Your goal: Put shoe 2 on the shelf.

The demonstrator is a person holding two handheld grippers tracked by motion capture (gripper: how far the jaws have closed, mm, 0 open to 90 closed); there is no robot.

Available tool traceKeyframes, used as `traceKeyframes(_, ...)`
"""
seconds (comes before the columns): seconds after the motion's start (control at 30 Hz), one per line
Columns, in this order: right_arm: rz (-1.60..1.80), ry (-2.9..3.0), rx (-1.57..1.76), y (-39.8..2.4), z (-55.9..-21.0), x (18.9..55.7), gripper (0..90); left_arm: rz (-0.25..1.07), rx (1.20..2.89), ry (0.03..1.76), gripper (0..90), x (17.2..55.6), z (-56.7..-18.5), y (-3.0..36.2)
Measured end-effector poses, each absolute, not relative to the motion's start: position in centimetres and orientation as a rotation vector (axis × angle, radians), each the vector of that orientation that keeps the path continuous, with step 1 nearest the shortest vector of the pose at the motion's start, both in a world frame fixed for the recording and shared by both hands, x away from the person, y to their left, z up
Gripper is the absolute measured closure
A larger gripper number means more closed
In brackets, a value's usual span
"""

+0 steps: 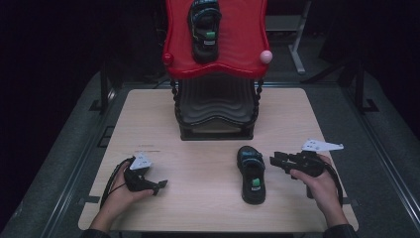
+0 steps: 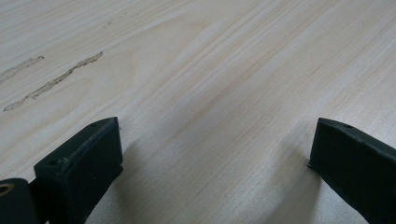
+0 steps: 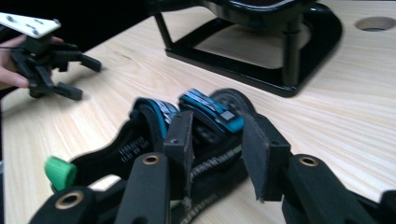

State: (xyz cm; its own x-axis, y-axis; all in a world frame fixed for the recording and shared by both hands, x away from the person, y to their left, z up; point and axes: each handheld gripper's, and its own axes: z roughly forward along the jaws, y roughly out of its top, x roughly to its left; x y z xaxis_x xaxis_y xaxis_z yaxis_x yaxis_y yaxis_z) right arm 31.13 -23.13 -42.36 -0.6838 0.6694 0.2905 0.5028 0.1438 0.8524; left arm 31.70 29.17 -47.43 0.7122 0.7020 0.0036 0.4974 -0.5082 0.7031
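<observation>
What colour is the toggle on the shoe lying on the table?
Green; the toggle on the shoe shows best in the right gripper view.

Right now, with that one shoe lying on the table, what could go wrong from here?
The right gripper stands open right beside the shoe, so a careless sweep could nudge it or catch a strap. The matching shoe sits high on the red rack's wavy top shelf; bumping the rack might shake it off. The left gripper rests open, apart from both shoes.
</observation>
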Motion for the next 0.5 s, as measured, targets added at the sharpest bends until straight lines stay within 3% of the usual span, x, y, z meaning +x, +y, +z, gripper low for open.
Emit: traceKeyframes(0.5,1.609,2.357,1.094,-19.8,-43.1,32.0,53.1,0.378,2.215,0.907,1.4,31.7,-47.4,29.2)
